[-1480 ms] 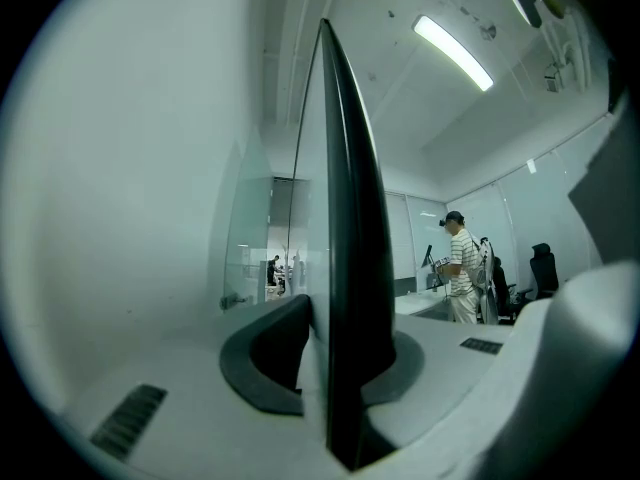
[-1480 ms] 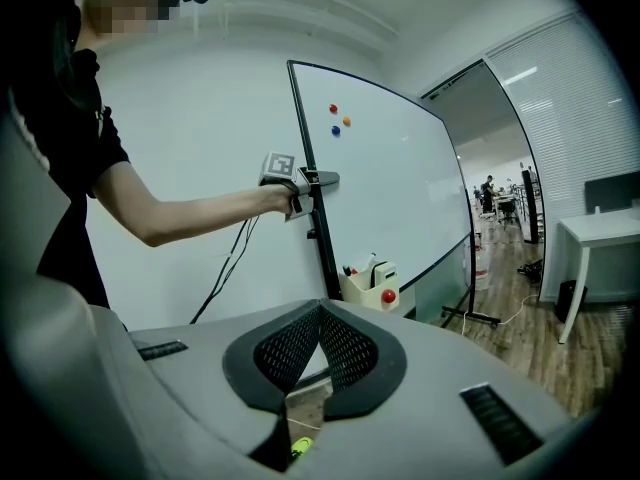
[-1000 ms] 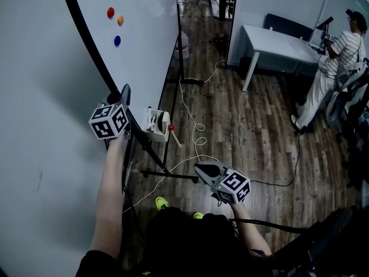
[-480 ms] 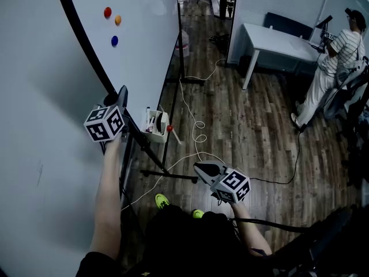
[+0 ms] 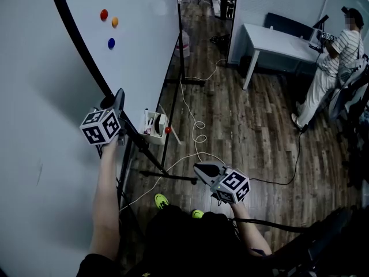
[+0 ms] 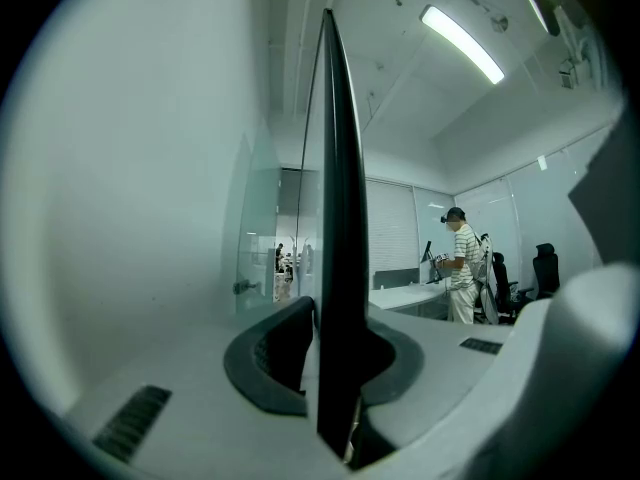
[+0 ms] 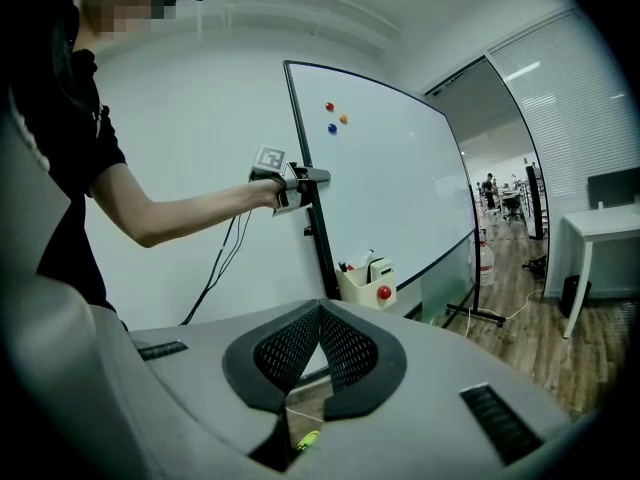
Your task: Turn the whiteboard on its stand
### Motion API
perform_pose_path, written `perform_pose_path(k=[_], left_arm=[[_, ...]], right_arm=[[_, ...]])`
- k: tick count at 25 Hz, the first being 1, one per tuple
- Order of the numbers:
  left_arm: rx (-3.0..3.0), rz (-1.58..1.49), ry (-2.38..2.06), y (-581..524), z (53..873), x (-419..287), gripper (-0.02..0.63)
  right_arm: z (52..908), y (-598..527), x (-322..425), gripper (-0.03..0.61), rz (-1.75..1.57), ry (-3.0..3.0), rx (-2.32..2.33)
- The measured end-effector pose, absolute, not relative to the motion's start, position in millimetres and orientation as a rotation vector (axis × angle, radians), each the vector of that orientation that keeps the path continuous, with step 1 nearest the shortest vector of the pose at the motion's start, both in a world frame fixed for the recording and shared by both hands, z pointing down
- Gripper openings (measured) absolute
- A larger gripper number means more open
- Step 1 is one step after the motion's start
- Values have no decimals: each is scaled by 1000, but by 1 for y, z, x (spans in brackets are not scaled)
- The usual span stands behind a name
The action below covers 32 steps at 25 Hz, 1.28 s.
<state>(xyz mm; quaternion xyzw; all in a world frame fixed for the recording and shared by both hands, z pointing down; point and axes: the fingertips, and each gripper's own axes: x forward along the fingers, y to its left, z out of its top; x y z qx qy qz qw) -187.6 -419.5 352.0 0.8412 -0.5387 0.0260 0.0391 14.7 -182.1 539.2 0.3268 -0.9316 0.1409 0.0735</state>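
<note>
Forearm [image 5: 108,195] outstretched, L tongs [image 5: 119,96] clamp whiteboard [image 5: 144,39] edge | R tongs [image 5: 203,169] low, closed

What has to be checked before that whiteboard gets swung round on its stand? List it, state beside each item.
1. Left gripper clamped on the whiteboard: ok, its jaws are shut on the black frame edge.
2. Right gripper out of the way: ok, jaws together with nothing between them, held low and apart from the board.
3. Tray hanging at the board's lower edge: cannot tell whether it and its contents are secured.
4. White cable on the floor: not ok, it runs close by the stand foot.
5. Person clear of the swing: ok, standing over by the desk.
</note>
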Motion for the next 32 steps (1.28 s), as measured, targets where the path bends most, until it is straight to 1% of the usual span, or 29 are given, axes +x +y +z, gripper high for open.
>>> perform_pose_path(k=[7,12,18,22,24,27,32], left_arm=[[2616,72,-1661,-419,353,-187,74],[2705,192,-1693,-416,355,-184,100],[2767,245,-1668,-419,358,-179,117],[2801,269,-1622,-420,356,-178,150],[2808,262,-1608,-419,357,-177,153],[2803,252,-1594,-417,357,-176,141],[2800,300,-1615,-422,357,-175,133]], right_arm=[[544,-192,8,25,428,-2810,933],[544,-198,2,25,429,-2825,881],[550,-219,1,25,427,-2812,884],[542,-230,-11,24,403,-2825,847],[542,-233,-12,25,394,-2821,832],[541,-242,-9,25,396,-2813,848],[541,-255,-3,25,399,-2792,899]])
